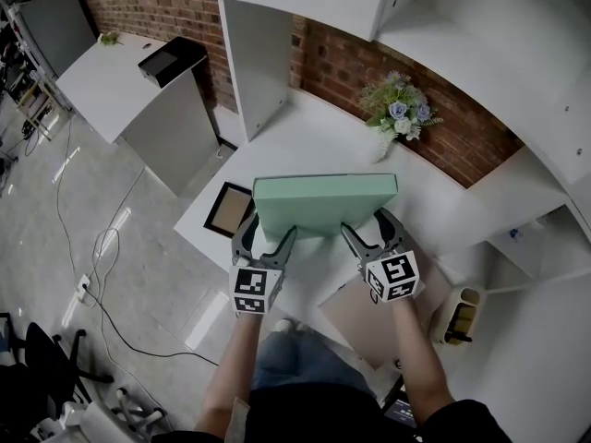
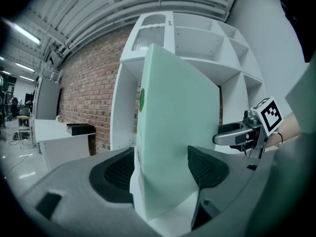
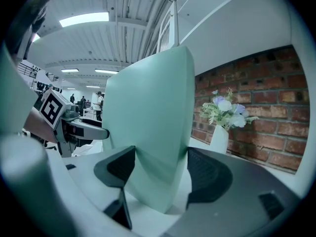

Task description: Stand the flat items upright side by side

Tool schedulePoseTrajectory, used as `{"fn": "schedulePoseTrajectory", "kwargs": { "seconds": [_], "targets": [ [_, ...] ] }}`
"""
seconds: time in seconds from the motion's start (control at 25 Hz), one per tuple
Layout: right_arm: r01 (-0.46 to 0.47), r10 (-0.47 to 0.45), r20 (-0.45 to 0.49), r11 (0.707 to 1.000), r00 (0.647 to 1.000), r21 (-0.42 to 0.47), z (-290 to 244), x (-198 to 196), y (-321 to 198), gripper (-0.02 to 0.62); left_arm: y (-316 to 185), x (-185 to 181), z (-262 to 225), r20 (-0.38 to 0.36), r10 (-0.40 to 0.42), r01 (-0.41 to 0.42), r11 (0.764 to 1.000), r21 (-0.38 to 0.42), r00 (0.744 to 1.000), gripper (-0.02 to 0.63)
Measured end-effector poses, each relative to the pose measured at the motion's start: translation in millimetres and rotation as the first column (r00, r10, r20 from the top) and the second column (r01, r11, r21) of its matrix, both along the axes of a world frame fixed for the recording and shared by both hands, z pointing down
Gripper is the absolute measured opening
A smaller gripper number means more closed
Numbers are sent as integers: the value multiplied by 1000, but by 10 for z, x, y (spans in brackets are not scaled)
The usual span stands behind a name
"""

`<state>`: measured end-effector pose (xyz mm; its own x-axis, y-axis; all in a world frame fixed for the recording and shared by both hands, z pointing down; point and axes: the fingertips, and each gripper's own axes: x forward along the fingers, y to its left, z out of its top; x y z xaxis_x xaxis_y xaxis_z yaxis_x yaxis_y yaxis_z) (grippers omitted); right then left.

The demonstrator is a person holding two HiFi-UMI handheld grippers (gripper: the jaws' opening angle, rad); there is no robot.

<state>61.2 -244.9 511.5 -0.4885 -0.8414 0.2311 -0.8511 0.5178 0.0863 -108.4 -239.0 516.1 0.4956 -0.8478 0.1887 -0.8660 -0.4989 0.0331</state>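
Observation:
A mint-green flat box [image 1: 323, 201] stands upright on its long edge on the white table [image 1: 314, 137], broad face toward me. My left gripper [image 1: 266, 244] is shut on its lower left end, and my right gripper [image 1: 362, 235] is shut on its lower right end. In the left gripper view the box [image 2: 173, 132] fills the gap of the left gripper [image 2: 163, 169], with both pads against it. The right gripper view shows the same box [image 3: 153, 127] clamped in the right gripper [image 3: 160, 167]. A dark-framed flat picture [image 1: 228, 209] lies on the table left of the box.
A brown flat board [image 1: 355, 317] lies under my right arm. A white vase of flowers [image 1: 397, 109] stands by the brick wall behind the box. White shelf units rise at the back and right. A yellowish object [image 1: 459, 314] sits at the right.

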Motion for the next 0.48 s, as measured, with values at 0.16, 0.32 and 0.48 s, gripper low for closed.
{"fn": "schedulePoseTrajectory", "kwargs": {
  "seconds": [0.16,0.32,0.48],
  "targets": [
    [4,-4,0,1000,1000,-12,-17,6,0,318,-3,8,-12,7,10,-10,1000,-12,1000,310],
    [9,-9,-1,1000,1000,-20,-29,16,-14,318,-17,17,-21,12,14,-14,1000,-19,1000,310],
    [17,-17,15,999,1000,-33,-59,75,11,318,3,22,-13,27,29,-28,999,-27,999,310]
  ]
}}
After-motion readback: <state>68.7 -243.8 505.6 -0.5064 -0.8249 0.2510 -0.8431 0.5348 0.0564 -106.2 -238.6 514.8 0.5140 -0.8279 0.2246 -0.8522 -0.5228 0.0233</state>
